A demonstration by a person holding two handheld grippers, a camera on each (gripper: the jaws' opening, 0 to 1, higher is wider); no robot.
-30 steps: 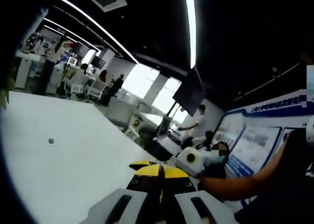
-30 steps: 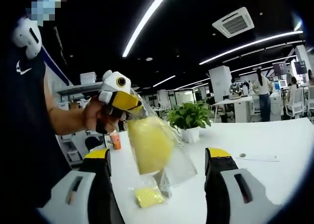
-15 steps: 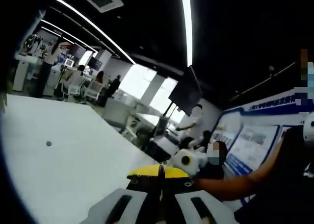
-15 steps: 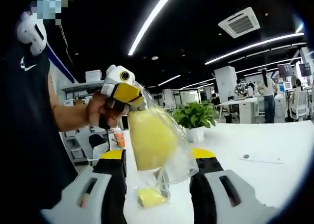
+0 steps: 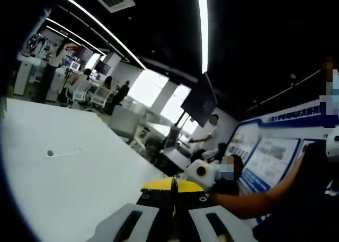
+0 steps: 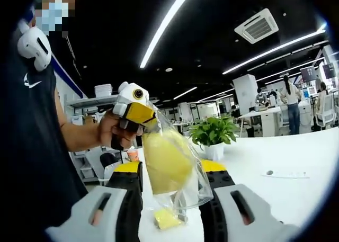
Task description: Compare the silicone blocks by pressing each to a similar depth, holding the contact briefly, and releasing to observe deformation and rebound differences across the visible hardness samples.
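Materials and surface finish as observed

Clear bag (image 6: 183, 170): thin transparent plastic film, glossy, creased, catching light. Large yellow block (image 6: 167, 160) inside it: matt, soft-looking, silicone-like; small yellow block (image 6: 167, 218) on the table looks alike. Table (image 6: 275, 194): smooth white top with slight sheen. Left gripper (image 6: 139, 114) and right gripper (image 6: 169, 213): hard moulded plastic, white, black and yellow, semi-gloss. Potted plant (image 6: 212, 131): matt green leaves, plain white pot.

White swoosh logo on dark shirt (image 6: 29, 81); wall posters (image 5: 273, 156) unreadable.
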